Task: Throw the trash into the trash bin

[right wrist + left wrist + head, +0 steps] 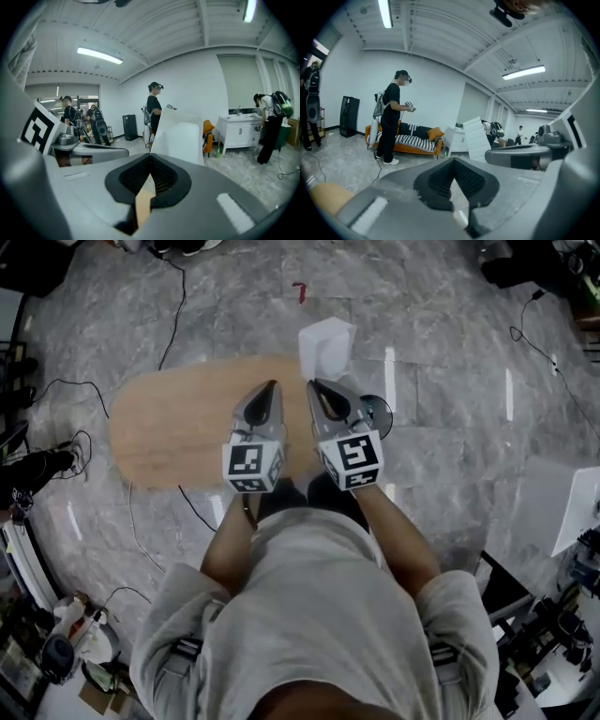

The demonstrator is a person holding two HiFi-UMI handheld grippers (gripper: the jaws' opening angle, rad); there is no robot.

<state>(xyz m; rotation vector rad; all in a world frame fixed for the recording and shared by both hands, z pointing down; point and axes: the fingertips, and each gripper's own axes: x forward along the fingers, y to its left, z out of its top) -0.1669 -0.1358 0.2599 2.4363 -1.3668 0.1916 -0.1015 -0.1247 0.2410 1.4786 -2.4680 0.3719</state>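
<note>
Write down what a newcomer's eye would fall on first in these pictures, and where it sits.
The left gripper and right gripper, each bearing a black-and-white marker cube, sit side by side mid head view, both shut and empty. Under them lies an oval wooden table, a white trash bin just beyond its far edge. The left gripper view shows a person in black before an orange sofa.

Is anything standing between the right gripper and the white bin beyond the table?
Nothing visible does. The right gripper points at the white bin, which shows unblocked in its view. Its jaws are shut, holding nothing.
</note>
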